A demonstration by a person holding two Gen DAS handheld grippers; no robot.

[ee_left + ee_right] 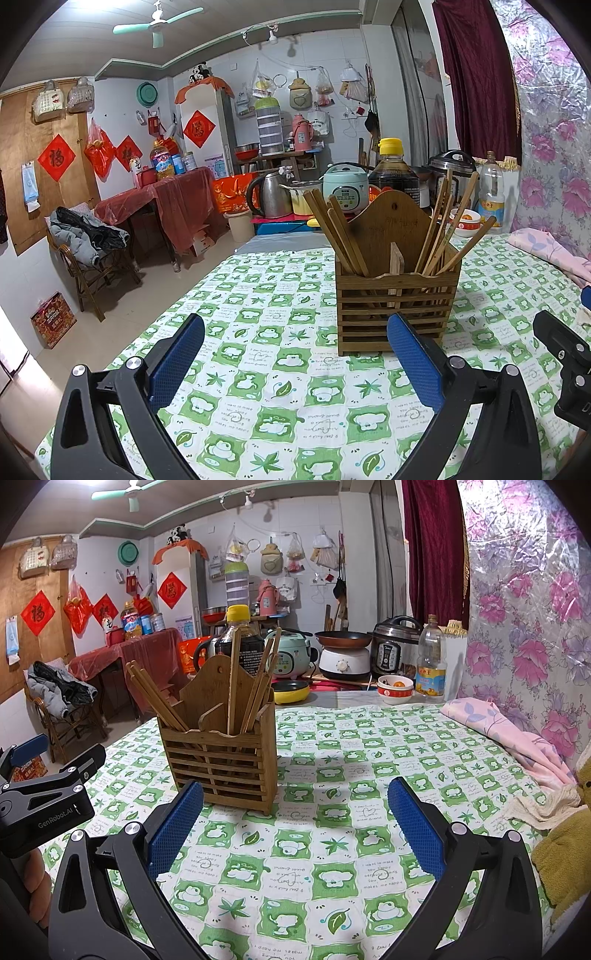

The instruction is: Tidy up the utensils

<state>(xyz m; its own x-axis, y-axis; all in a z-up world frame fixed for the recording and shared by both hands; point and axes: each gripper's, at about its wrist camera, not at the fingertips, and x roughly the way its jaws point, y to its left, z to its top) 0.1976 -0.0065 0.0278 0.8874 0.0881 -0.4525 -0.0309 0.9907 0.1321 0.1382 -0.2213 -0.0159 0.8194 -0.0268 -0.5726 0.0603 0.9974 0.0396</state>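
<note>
A slatted wooden utensil holder (395,306) (225,764) stands upright on the green-and-white checked tablecloth (280,376) (332,849). Several wooden chopsticks (336,232) (155,698) lean out of its left and right compartments. My left gripper (295,325) is open over the cloth, with its right pad in front of the holder's lower right corner. Just right of the holder my right gripper (295,790) is open too, with nothing between its pads. The right gripper's body shows at the right edge of the left wrist view, the left gripper's body at the left edge of the right wrist view.
Behind the holder stand a dark sauce bottle (393,173) (236,642), a kettle (271,195), rice cookers (291,653) (393,648), an oil bottle (430,661) and a red-rimmed bowl (395,688). Pink cloth (517,734) lies along the table's right side. The table's left edge drops to the floor.
</note>
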